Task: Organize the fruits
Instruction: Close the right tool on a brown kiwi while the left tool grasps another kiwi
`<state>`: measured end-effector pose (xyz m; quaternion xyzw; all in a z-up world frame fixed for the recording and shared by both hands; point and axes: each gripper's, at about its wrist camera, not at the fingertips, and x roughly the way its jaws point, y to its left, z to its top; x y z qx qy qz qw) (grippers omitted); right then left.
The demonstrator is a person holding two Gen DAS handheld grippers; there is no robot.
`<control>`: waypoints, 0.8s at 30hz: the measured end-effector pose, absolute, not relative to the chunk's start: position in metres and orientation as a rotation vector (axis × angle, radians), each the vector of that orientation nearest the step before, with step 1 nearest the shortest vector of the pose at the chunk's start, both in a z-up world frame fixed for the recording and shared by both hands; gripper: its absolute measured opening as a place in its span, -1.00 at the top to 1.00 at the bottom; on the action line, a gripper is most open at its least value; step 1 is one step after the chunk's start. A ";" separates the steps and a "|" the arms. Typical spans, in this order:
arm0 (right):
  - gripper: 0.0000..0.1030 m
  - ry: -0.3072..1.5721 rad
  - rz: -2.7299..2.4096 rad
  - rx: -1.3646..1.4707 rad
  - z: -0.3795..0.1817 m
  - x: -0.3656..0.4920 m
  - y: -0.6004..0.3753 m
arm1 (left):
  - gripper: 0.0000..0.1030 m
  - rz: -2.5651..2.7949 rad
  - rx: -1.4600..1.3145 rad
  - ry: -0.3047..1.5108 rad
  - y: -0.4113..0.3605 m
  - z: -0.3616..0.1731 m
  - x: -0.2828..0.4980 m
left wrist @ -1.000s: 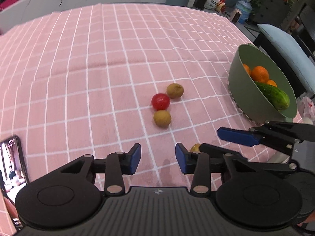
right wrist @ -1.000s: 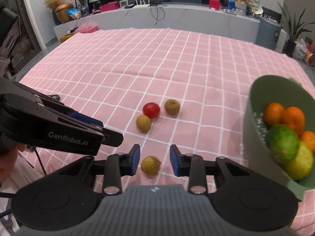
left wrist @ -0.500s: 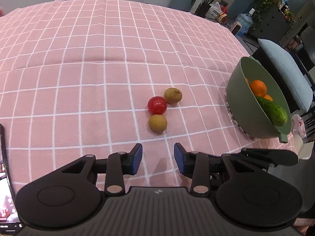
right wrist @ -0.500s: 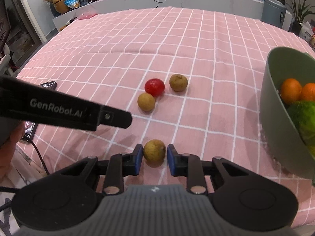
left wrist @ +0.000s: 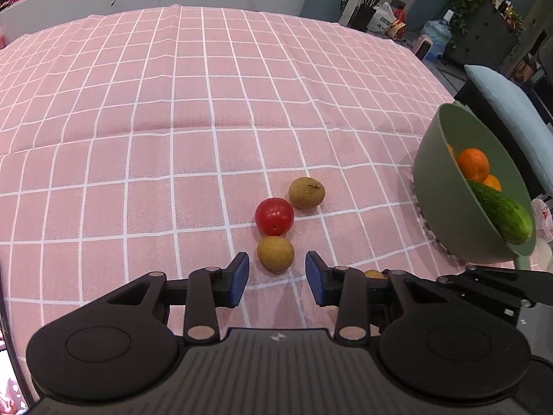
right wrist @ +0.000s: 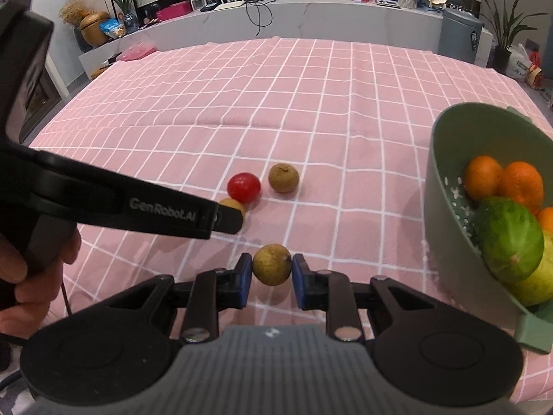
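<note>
A red tomato [left wrist: 274, 216] and two brown round fruits lie together on the pink checked cloth; the far brown fruit [left wrist: 306, 193] is behind the tomato, the near brown fruit [left wrist: 275, 254] in front of it. My left gripper [left wrist: 276, 278] is open, just short of the near brown fruit. My right gripper [right wrist: 270, 272] is shut on a third brown fruit [right wrist: 271, 265]. A green bowl [right wrist: 446, 186] at the right holds oranges [right wrist: 482, 178], a green fruit and a cucumber [left wrist: 503, 215]. The tomato [right wrist: 243, 187] and far brown fruit [right wrist: 283, 177] also show in the right wrist view.
The left gripper's arm [right wrist: 114, 204] crosses the right wrist view and hides most of the near brown fruit. The bowl [left wrist: 446, 207] stands at the table's right edge, with a blue chair [left wrist: 511, 110] beyond it. A phone lies at the left edge.
My right gripper closed its fingers onto the third brown fruit. My left gripper moved forward toward the near brown fruit and stayed open.
</note>
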<state>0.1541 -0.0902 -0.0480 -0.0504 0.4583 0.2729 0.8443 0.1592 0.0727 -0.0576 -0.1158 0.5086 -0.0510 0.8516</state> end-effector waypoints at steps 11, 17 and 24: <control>0.60 0.980 0.563 -0.092 -0.052 0.152 -0.095 | 0.39 -0.116 -0.194 1.056 0.063 -0.066 0.166; 0.60 0.976 0.561 -0.089 -0.053 0.152 -0.095 | 0.49 -0.120 -0.186 1.048 0.062 -0.066 0.165; 0.60 0.950 0.565 -0.085 -0.041 0.147 -0.100 | 0.49 -0.139 -0.193 1.035 0.061 -0.056 0.157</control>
